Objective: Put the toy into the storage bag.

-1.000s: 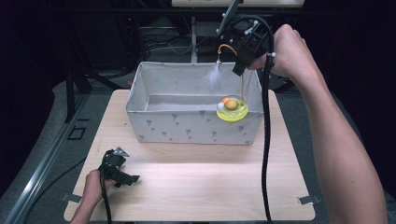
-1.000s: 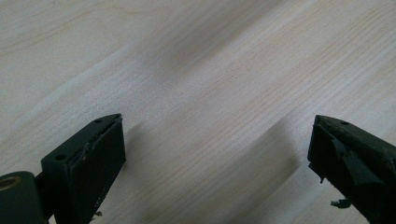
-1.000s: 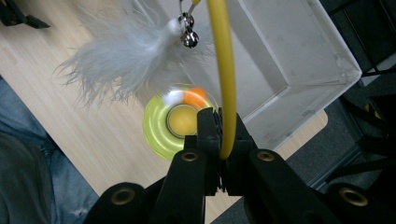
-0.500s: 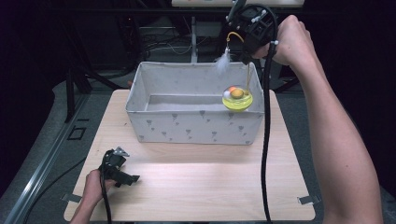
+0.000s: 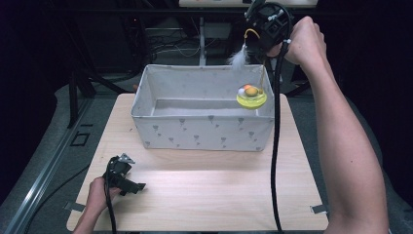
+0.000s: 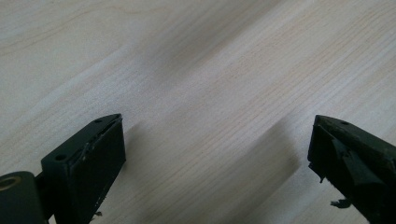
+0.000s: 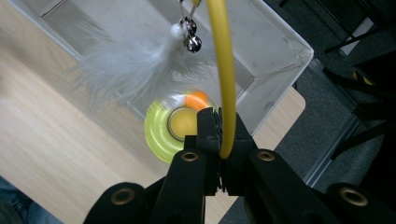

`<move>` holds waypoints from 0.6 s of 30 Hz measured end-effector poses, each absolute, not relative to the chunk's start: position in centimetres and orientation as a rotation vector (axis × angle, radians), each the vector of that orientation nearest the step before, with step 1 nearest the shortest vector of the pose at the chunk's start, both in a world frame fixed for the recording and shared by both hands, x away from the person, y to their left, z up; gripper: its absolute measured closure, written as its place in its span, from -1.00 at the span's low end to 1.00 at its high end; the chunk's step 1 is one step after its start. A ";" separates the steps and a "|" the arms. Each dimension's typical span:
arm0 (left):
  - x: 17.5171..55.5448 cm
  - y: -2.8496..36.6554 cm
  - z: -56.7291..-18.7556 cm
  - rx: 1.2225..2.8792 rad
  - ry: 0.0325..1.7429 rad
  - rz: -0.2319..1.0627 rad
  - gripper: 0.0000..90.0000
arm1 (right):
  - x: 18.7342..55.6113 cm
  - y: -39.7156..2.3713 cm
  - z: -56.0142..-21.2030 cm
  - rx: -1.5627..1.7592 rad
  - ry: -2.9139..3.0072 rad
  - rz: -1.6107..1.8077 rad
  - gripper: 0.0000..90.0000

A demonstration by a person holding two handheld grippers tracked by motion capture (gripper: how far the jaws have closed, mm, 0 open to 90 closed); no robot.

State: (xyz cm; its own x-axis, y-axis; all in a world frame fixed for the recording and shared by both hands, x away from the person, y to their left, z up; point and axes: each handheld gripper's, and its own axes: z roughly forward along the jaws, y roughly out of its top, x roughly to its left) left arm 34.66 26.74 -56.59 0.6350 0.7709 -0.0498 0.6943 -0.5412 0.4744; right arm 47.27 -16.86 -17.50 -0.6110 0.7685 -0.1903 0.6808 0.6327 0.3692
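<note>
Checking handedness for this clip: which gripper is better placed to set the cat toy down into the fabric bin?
Right. The right gripper is shut on the cat toy's yellow wand, hanging over the fabric bin. The left gripper rests open on the wooden table.

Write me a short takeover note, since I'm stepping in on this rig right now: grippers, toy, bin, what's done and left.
Right gripper: shut on the yellow wand of the cat toy, held above the bin's right end.
Yellow toy base, feather and bell hang from it in the air.
Left gripper: open, holding nothing, low over the table.
Done: toy gripped and lifted.
Left: probably setting it down and releasing.
</note>
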 end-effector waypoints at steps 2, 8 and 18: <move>34.7 26.8 -56.6 2.403 1.152 0.229 -0.91 | 47.6 -17.1 -17.8 1.174 2.518 0.377 0.96; 34.7 26.8 -56.6 2.403 1.150 0.230 -0.91 | 48.7 -17.6 -19.0 1.206 2.504 0.374 0.96; 34.6 26.7 -56.6 2.400 1.155 0.231 -0.91 | 50.3 -18.5 -22.0 1.250 2.497 0.384 0.96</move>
State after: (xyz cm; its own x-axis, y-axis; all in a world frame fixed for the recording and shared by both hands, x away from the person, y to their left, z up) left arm 34.64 26.75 -56.56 0.6329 0.7728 -0.0479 0.6948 -0.5395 0.4756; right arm 50.28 -18.45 -21.97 -0.5650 0.8087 -0.1638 0.7222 0.5807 0.3757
